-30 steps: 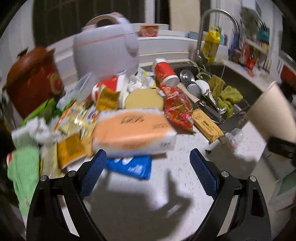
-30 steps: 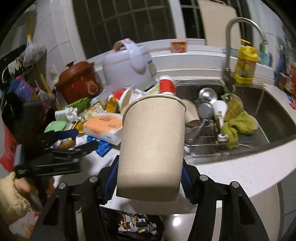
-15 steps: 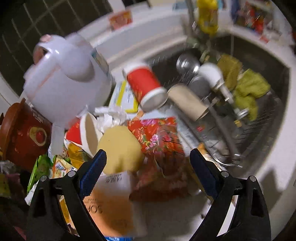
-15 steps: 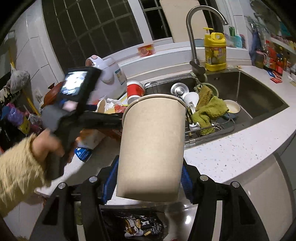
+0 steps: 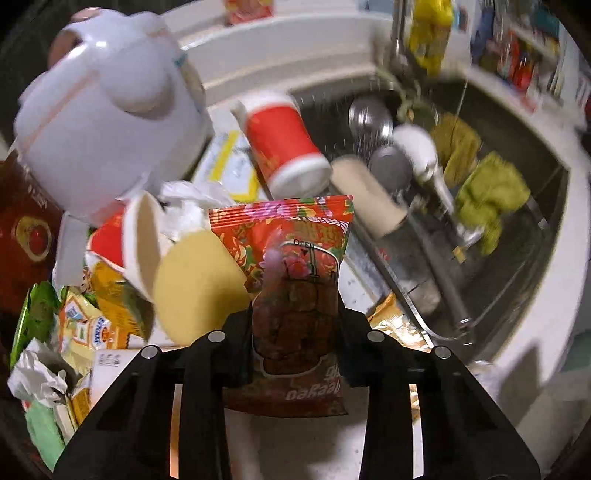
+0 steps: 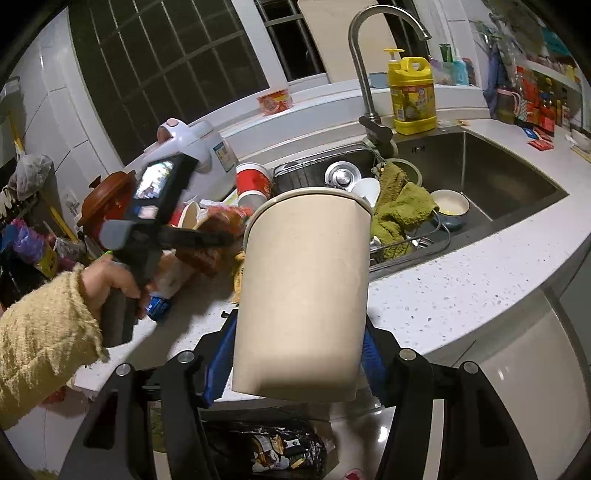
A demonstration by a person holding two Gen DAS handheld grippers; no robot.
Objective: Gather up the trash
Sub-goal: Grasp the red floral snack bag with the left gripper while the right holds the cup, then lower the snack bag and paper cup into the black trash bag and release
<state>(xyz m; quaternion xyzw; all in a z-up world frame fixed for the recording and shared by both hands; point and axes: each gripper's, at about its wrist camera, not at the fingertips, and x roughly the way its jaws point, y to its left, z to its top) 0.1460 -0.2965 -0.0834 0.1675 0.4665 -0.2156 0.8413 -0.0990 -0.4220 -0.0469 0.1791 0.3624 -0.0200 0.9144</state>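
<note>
Left gripper (image 5: pixel 295 325) fingers just clamped on red snack packet (image 5: pixel 299 258), above cluttered bench (image 6: pixel 461 273). Right gripper (image 6: pixel 295 354) fingers gripping beige paper cup (image 6: pixel 303 291).

**Hidden, cropped and smeared**

In the left wrist view the snack packet (image 5: pixel 295 295) covers the left gripper's (image 5: pixel 295 332) pads, so they cannot be seen. The rice cooker (image 5: pixel 107 110), the red cup (image 5: pixel 284 144) and the yellow bottle (image 5: pixel 430 33) are smeared by motion, and the packet's print is only partly legible. In the right wrist view the paper cup (image 6: pixel 303 295) blocks the counter (image 6: pixel 461 284) behind it and most of the right gripper's (image 6: pixel 295 354) blue pads. The trash bag (image 6: pixel 266 450) is cut off by the bottom edge.
</note>
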